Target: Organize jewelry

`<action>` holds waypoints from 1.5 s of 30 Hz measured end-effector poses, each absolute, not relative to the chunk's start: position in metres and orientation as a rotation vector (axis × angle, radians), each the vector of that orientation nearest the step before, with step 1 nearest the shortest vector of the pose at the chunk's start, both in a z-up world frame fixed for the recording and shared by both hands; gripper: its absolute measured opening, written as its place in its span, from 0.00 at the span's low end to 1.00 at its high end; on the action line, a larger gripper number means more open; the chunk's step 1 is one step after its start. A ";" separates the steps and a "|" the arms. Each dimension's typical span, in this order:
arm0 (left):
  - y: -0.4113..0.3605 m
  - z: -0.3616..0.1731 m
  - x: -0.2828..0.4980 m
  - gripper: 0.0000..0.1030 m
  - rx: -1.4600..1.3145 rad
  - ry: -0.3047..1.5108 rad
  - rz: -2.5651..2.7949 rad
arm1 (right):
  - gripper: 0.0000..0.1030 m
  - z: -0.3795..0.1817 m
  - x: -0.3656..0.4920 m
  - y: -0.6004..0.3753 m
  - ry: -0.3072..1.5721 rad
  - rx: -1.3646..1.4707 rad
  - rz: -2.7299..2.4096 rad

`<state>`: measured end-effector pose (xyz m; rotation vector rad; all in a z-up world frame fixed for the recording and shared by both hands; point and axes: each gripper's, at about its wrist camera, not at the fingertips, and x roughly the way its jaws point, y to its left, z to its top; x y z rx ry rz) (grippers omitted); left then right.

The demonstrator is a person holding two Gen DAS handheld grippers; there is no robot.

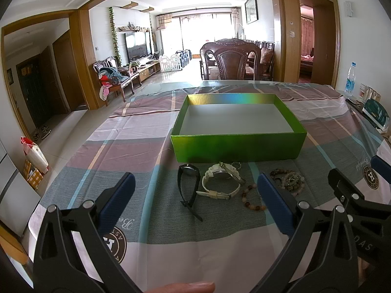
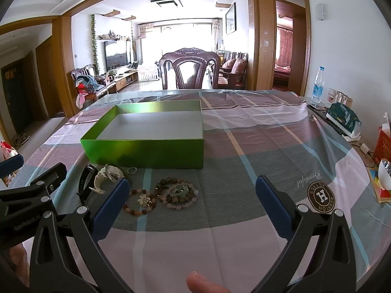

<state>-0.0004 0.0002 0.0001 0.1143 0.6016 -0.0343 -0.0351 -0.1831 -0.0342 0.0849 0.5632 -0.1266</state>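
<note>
Hovering with both tongs spread and empty: left gripper [image 1: 195, 195], right gripper [image 2: 193, 195]. Watches [image 1: 215, 183] and bracelets [image 2: 176, 193] are lying just before the empty green box [image 1: 238, 146]. Advising pinching one band squarely, lifting clear of neighbours.

We lose part of the bead bracelets [image 1: 288, 180] behind the left gripper's [image 1: 195, 195] right finger [image 1: 276, 202]. In the right view, a finger [image 2: 111, 201] covers part of the white watch [image 2: 107, 174]. The bowl [image 2: 385, 174] is cut off at the right edge.
</note>
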 end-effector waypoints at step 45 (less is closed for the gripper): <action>0.001 0.000 0.000 0.96 0.112 0.607 -0.033 | 0.98 -0.037 -0.033 -0.177 0.569 0.082 -0.125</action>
